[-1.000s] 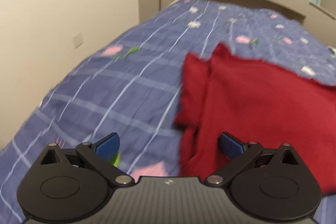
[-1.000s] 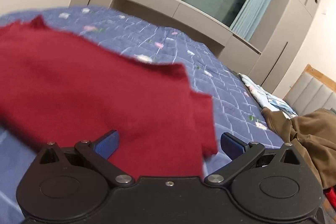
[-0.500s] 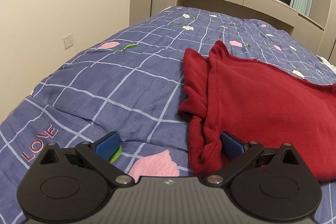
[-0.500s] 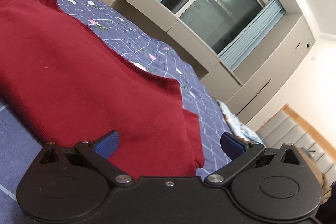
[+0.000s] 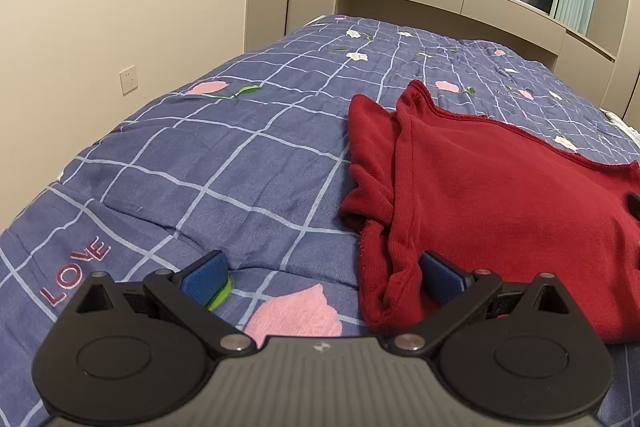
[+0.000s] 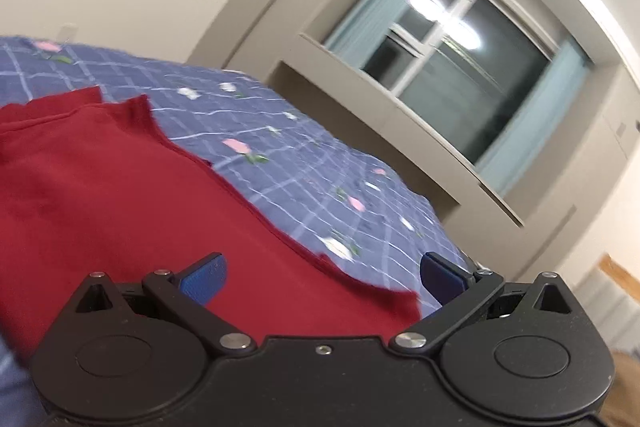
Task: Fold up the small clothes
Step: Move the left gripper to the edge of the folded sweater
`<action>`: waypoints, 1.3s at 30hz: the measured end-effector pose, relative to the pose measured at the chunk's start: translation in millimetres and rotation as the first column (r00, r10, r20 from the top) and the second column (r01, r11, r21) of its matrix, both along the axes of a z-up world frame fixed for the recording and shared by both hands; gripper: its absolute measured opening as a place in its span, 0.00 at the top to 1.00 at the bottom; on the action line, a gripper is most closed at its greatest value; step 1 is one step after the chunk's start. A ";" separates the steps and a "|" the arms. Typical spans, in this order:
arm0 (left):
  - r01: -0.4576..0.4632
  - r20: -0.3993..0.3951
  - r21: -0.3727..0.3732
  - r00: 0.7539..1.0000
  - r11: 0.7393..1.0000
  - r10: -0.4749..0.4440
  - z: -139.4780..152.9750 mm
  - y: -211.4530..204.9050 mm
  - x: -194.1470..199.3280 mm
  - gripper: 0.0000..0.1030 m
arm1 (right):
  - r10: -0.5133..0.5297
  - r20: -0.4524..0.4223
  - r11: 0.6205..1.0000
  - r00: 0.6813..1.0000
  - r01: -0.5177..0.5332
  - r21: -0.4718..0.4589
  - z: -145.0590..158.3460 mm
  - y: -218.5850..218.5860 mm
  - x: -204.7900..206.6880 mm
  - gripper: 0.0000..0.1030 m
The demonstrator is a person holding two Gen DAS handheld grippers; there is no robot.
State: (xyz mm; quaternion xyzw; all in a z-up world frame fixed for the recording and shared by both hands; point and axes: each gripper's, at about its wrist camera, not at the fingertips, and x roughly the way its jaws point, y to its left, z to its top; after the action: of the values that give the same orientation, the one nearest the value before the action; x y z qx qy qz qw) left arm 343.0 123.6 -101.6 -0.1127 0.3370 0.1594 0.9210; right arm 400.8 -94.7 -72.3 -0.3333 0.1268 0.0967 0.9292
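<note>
Left gripper and right gripper both spread wide, holding nothing. The red garment lies on the blue quilt, its near-left edge beside the left gripper's right finger. Since the earlier frame, the right view has tilted upward.

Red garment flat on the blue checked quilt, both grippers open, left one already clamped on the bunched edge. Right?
Not quite: the left gripper is not clamped. The left wrist view shows its jaws spread wide, with the bunched edge of the red garment lying between them. The rest holds: the garment is on the blue checked quilt and the right gripper is open.
</note>
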 end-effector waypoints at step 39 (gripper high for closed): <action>0.062 0.094 -0.264 0.995 0.963 -0.039 9.2 37.7 -8.9 0.00 | 0.023 -0.061 0.999 0.998 -0.025 -0.043 -39.7 10.1 -40.3 0.01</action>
State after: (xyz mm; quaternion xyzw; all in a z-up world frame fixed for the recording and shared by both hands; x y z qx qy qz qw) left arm 334.1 161.3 -92.4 -0.2337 0.3172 0.0840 0.9153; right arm 360.6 -84.6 -112.0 -0.3522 0.1529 0.1151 0.9162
